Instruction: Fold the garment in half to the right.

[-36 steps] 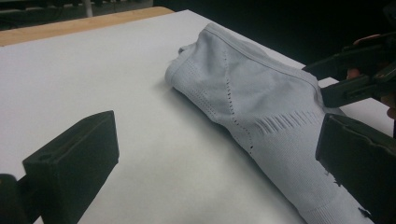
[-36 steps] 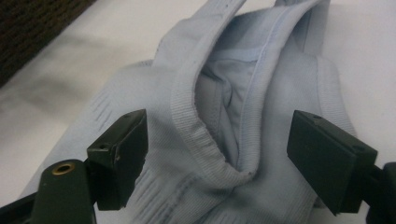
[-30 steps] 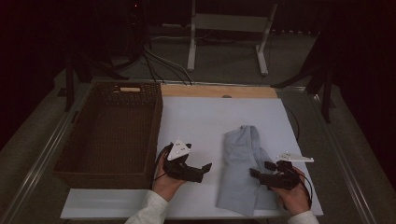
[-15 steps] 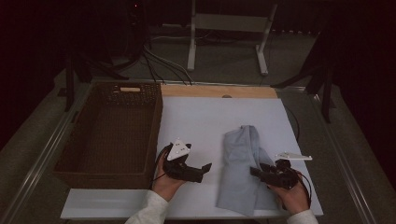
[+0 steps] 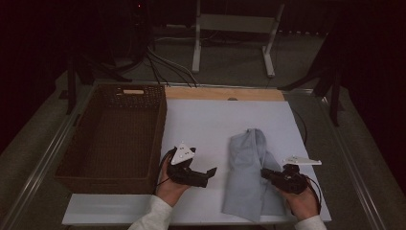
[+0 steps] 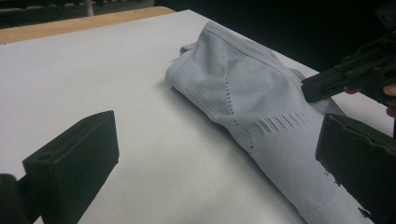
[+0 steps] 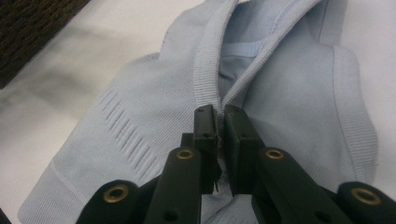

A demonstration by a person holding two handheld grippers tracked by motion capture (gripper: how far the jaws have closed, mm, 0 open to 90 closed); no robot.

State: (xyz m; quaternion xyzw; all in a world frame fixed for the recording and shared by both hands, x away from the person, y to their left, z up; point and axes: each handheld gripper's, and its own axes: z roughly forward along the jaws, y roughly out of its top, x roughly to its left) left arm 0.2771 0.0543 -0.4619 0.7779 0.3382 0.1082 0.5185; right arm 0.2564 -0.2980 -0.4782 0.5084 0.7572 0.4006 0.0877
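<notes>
A light blue knit garment (image 5: 249,172) lies crumpled lengthwise on the white mat (image 5: 210,124), right of centre. My right gripper (image 5: 266,174) rests at the garment's right side, and its jaws are shut on a ribbed edge of the cloth (image 7: 215,122). In the right gripper view the garment (image 7: 140,140) spreads out around the jaws. My left gripper (image 5: 207,177) hovers just left of the garment, jaws wide open with nothing between them (image 6: 215,168). The left gripper view faces the garment (image 6: 243,93), with the right gripper (image 6: 355,74) beyond it at the upper right.
A dark brown wicker basket (image 5: 115,139) stands along the mat's left side, with nothing seen in it. A wooden strip (image 5: 225,93) borders the mat's far edge. Beyond the table are a metal stand (image 5: 234,28), cables and dark floor.
My right gripper has edged slightly left onto the garment's right edge. The left gripper and the garment have hardly moved.
</notes>
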